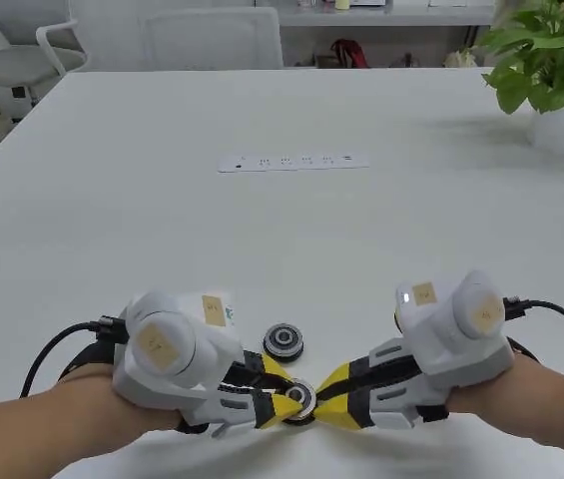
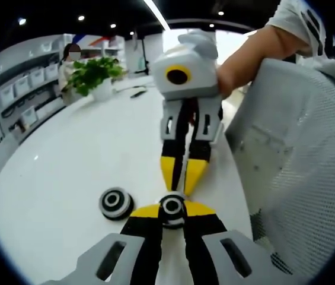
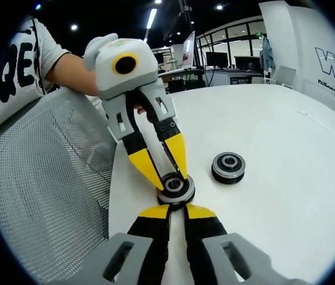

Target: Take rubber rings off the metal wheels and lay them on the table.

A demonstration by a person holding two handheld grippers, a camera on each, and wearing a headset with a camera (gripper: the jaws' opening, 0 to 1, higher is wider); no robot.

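rubber rings (image 3: 229,178): none off yet. my left gripper (image 2: 172,209) clamps the near wheel (image 1: 299,397); right gripper (image 3: 177,209) nearly closed at its rim, hold unclear.

The left gripper (image 2: 168,210) is reaching up from the bottom edge, its yellow-tipped jaws pressing on either side of a small metal wheel (image 2: 172,205) that is sitting on the white bench (image 2: 54,172). The right gripper (image 2: 179,186) is coming in from above, its jaws lying close together with a thin slit between them and its tips meeting the wheel's far edge. A second wheel (image 2: 117,203) is lying flat just beside the held one. A potted plant (image 2: 93,74) is standing far back, and a mesh chair (image 2: 297,166) is showing on the right.
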